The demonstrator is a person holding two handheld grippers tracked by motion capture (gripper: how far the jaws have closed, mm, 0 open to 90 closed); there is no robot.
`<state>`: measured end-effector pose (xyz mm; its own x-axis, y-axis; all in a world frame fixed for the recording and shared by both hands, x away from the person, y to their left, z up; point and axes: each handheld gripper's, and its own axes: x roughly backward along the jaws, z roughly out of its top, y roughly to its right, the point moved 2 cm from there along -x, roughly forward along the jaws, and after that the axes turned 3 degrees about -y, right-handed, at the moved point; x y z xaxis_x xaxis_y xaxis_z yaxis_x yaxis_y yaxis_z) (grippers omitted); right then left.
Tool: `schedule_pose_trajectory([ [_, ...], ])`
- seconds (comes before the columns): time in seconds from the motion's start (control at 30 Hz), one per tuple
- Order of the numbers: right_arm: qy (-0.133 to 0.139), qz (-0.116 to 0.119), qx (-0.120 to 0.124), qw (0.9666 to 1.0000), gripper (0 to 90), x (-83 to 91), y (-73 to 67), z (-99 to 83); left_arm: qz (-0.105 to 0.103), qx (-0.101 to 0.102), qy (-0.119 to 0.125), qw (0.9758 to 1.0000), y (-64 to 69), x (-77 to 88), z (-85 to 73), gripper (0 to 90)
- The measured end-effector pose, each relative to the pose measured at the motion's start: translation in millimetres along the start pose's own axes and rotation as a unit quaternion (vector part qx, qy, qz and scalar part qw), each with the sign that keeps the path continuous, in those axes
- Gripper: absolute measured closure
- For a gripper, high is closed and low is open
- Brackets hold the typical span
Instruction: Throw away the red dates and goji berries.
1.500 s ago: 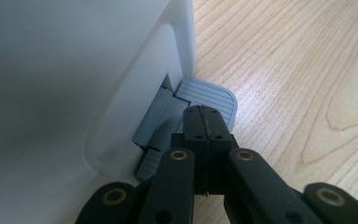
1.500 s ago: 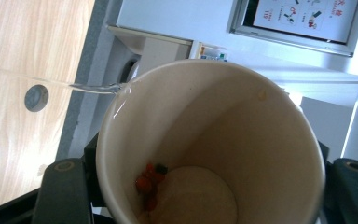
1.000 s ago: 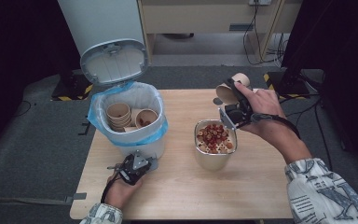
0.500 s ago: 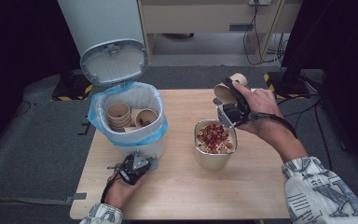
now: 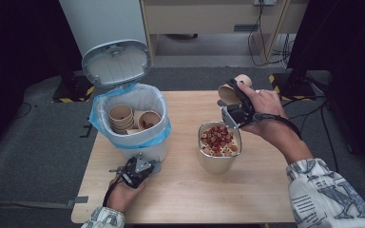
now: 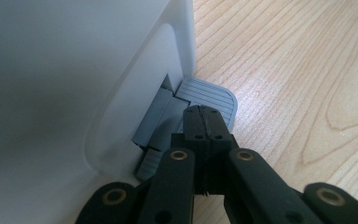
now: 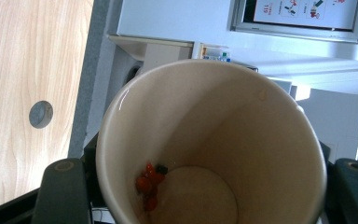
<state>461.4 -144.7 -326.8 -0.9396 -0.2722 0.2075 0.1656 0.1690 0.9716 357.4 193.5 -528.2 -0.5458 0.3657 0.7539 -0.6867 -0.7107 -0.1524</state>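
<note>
Little has shifted since a second ago: the right hand (image 5: pixel 266 107) has tipped its cup (image 5: pixel 231 90) slightly more.

Right jaws clamp the cup at the counter's (image 5: pixel 185 190) 1 o'clock, just above the tin (image 5: pixel 218 164); its axis lies near level, mouth toward 9 o'clock, so the last red bits (image 7: pixel 148 186) slide out; left gripper (image 5: pixel 140 168), jaws shut and empty, presses the bin's (image 5: pixel 123 107) pedal (image 6: pixel 209 95), keeping its lid (image 5: pixel 116 61) up.

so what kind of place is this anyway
Probably a lab or office workspace set up for recording: a wooden table on grey carpet, loose cables along the back wall, and a pedal bin standing on the table.
</note>
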Motion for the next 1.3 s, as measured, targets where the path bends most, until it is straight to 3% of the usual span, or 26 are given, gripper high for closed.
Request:
schedule_pose_trajectory([
  [0.27,0.005,0.003,-0.015,0.9999,30.2,-1.5,-0.6,2.3,0.000,0.000,0.000,1.0000,-0.1,0.0,0.0,89.8],
  [0.5,0.020,0.012,-0.062,0.9978,30.2,-4.2,1.8,2.6,0.000,0.001,0.001,1.0000,0.3,-0.2,0.0,89.8],
  [0.7,0.037,0.021,-0.123,0.9915,30.2,-5.4,6.0,0.6,0.000,0.001,0.001,1.0000,0.2,-0.2,0.0,89.8],
  [0.97,0.051,0.030,-0.164,0.9847,30.1,-7.1,9.4,-0.6,0.000,0.000,-0.001,1.0000,0.0,0.1,0.0,89.8],
  [1.13,0.060,0.033,-0.188,0.9797,30.1,-8.4,11.3,-0.6,0.000,0.002,0.001,1.0000,0.2,0.0,0.1,89.8],
  [1.23,0.067,0.036,-0.209,0.9750,30.1,-8.7,12.6,-0.8,0.000,0.001,0.001,1.0000,0.2,-0.1,0.0,89.7],
  [1.3,0.072,0.036,-0.212,0.9739,30.1,-9.7,13.3,-0.8,0.000,0.001,0.001,1.0000,0.2,0.0,0.0,89.8],
])
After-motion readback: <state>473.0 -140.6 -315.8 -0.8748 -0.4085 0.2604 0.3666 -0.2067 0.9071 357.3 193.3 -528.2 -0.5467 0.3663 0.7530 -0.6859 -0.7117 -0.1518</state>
